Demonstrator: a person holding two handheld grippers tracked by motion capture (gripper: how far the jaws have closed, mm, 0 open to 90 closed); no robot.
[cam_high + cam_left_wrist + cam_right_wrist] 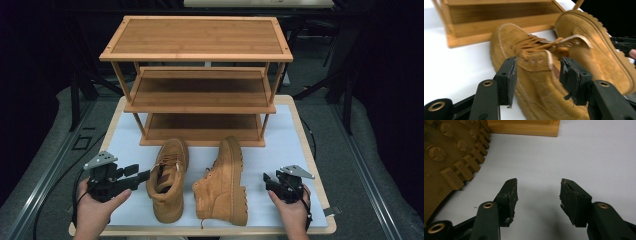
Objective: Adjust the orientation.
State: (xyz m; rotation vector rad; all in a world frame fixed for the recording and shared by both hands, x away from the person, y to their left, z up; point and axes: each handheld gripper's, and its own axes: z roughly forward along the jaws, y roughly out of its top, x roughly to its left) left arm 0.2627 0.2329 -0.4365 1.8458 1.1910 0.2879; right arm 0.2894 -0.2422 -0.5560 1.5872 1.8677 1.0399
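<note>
High view: the tan suede lace-up boot (pixel 167 181), upright near the white table's (pixel 300 145) front edge, is best clamped at its collar by the wide-open, empty left gripper (pixel 142 176).

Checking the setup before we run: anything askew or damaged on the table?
Yes. The right boot lies tipped on its side, sole facing the right hand-held gripper, while the left boot stands upright. The pads look frayed. The shoe rack looks fine.
</note>
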